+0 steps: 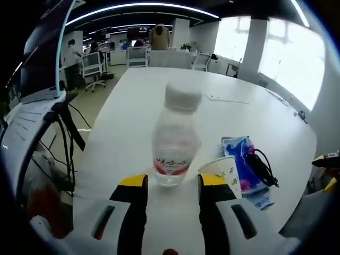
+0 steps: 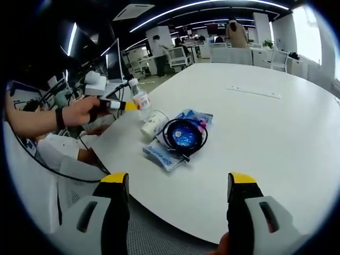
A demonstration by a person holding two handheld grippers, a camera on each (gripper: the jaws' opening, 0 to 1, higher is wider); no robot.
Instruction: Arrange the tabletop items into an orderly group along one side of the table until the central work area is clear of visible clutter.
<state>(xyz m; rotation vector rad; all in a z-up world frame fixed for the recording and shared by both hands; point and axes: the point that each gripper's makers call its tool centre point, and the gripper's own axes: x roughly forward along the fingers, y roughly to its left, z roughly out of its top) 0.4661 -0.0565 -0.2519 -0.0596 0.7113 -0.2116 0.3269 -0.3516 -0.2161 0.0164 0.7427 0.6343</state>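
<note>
Now I'm holding the left gripper (image 1: 171,183) with its jaws apart, and the bottle (image 1: 174,139) is standing upright just beyond the tips, centred on the gap, not clamped. Right of it a paper cup (image 1: 226,171) is lying on its side against the right jaw tip, with a blue pack (image 1: 241,159) and a black cable (image 1: 263,167) past it. I'm keeping the right gripper (image 2: 178,183) wide open near the table (image 2: 265,133) edge, well apart from the cluster; a hand (image 2: 79,112) is gripping the left gripper beside the bottle (image 2: 140,99), cup (image 2: 153,124), cable (image 2: 184,135) and pack (image 2: 162,155).
</note>
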